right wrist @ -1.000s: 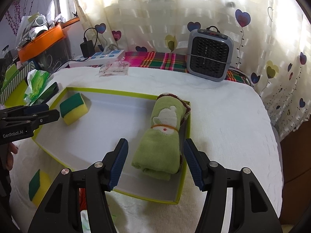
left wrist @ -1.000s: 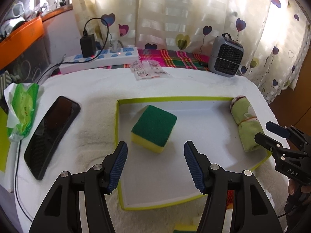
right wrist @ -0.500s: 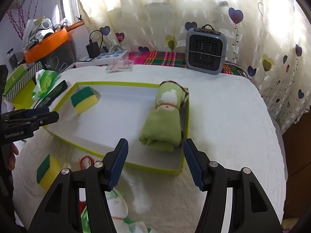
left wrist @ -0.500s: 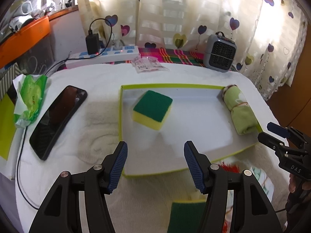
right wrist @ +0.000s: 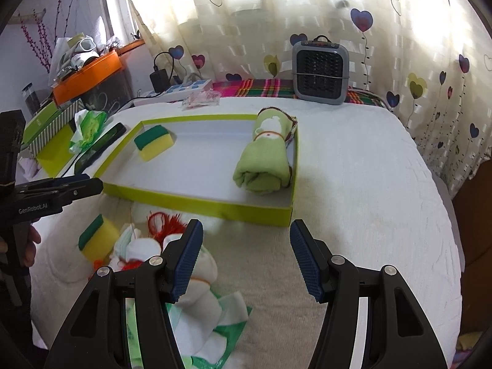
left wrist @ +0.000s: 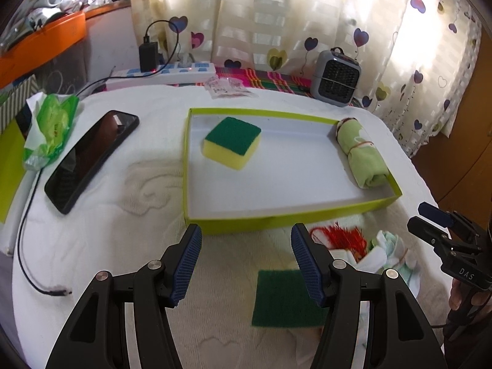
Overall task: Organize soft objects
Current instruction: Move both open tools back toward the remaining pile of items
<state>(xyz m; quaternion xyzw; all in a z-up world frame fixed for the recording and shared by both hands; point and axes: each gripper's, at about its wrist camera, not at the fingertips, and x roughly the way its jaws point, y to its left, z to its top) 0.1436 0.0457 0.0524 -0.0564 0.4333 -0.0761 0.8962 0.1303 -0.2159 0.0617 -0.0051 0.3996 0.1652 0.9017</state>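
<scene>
Right wrist: rolled towel [right wrist: 266, 156] lengthwise along tray [right wrist: 196, 203] end

Cream sheer curtains printed with coloured hearts [right wrist: 363, 18] hang across the back, with bright daylight glowing through them. A white textured cloth covers the surface [right wrist: 353, 160], and a pink-and-green plaid cloth [right wrist: 255, 87] runs along its far edge under a small grey fan heater [right wrist: 321, 70]. At the left, an orange shelf [left wrist: 46, 41] holds clutter beside a white wall [left wrist: 113, 49], near a white power strip [left wrist: 163, 72].

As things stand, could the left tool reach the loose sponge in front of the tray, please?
Probably yes: the left tool is open and empty, and the sponge lies uncovered just below it, outside the tray, with nothing between.
</scene>
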